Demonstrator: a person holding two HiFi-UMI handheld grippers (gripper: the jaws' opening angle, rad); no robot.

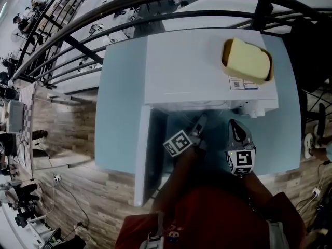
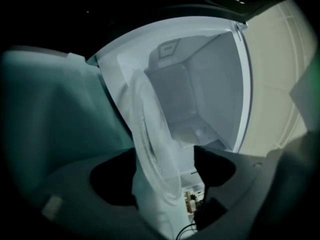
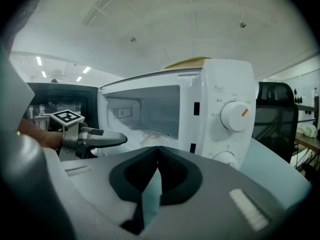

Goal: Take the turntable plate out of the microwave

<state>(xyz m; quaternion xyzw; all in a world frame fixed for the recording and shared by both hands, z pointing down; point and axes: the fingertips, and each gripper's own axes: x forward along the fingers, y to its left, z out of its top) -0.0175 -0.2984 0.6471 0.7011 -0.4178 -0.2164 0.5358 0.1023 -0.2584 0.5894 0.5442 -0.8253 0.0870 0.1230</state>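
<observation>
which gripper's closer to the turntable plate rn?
Left. The left gripper is at the open microwave, jaws apart with the rim of the turntable plate between them. The right gripper is shut, outside the cavity, in front of the dial.

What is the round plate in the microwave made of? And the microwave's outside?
Plate: probably clear glass, as the white inside shows through it and its rim looks glossy. Microwave: smooth white shell, painted metal or plastic; the look doesn't tell which.
</observation>
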